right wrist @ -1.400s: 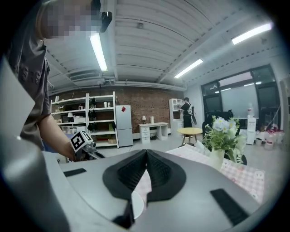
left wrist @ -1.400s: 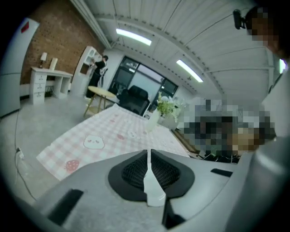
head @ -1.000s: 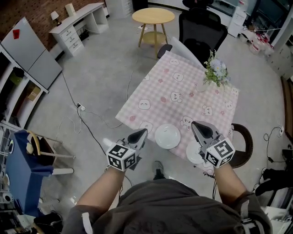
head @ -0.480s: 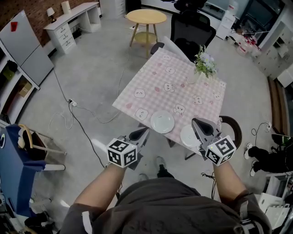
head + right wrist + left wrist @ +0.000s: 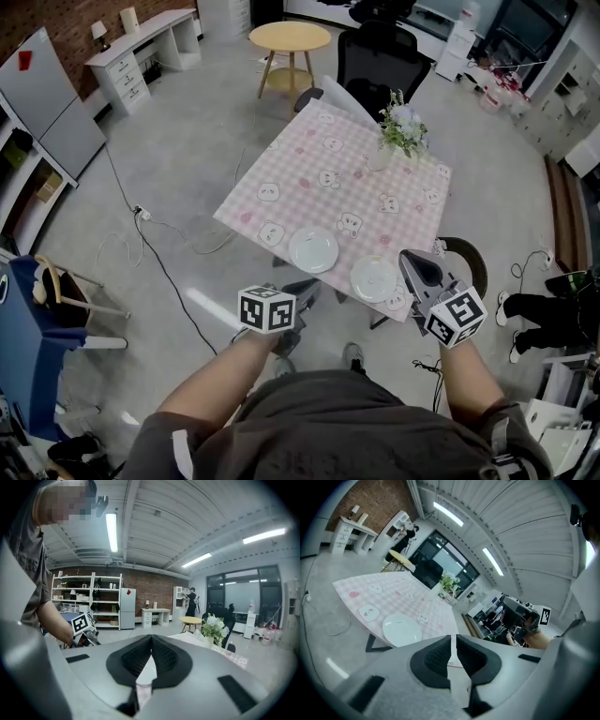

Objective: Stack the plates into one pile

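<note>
left plate (image 5: pixel 313 250) and right plate (image 5: pixel 374 278) lying apart along the bench (image 5: pixel 349 150) lower edge, left claw (image 5: pixel 306 287) and right claw (image 5: pixel 407 256) hovering lower centre, both pinching narrow, gripping nothing

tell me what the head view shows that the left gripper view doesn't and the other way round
Head view only: the person's torso, and the marker cube on the left gripper. Left gripper view only: ceiling lights and its own shut jaws. Both: the table, one plate, the flowers, the right gripper.

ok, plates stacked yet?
Not stacked: left plate and right plate lie flat, side by side with a gap, on the table.
</note>
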A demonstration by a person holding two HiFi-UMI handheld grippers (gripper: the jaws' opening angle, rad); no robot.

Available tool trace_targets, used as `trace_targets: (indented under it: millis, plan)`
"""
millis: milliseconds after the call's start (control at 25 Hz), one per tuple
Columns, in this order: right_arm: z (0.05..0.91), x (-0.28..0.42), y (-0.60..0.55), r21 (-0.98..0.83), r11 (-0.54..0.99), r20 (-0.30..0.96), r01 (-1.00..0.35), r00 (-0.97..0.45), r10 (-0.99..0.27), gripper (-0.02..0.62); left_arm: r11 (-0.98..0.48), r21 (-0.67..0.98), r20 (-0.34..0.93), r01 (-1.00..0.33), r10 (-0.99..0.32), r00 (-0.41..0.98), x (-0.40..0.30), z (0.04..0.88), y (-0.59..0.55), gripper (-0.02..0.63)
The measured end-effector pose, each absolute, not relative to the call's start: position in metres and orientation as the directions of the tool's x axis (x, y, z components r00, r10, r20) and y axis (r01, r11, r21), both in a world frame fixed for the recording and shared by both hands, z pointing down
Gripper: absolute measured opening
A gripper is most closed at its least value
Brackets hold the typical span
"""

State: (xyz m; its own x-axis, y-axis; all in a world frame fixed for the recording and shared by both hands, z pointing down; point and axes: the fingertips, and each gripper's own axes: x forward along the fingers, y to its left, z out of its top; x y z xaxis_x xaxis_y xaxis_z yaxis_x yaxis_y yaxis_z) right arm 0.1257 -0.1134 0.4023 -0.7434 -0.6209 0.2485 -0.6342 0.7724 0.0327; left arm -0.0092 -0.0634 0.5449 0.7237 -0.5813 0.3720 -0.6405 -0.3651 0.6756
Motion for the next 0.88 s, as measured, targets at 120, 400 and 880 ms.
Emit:
trace_targets:
  millis: [120,400,880]
  plan:
    - [0.412,0.151,-0.126,0.026,0.779,0.259,-0.626,-0.749,-0.610,-0.006,-0.315,0.716,0.400,-0.623,-0.546,0.736,0.025,0.566,-0.073,0.054]
    - [0.437,0.211,-0.152,-0.004,0.799,0.288,-0.602,-0.766,-0.575,-0.006,-0.205,0.736,0.508,-0.645,-0.462,0.727,0.092,0.630,-0.100,0.147]
    - [0.472,0.272,-0.177,-0.055,0.794,0.317,-0.606,-0.764,-0.562,-0.006,-0.119,0.655,0.651,-0.746,-0.412,0.637,0.118,0.703,-0.126,0.207]
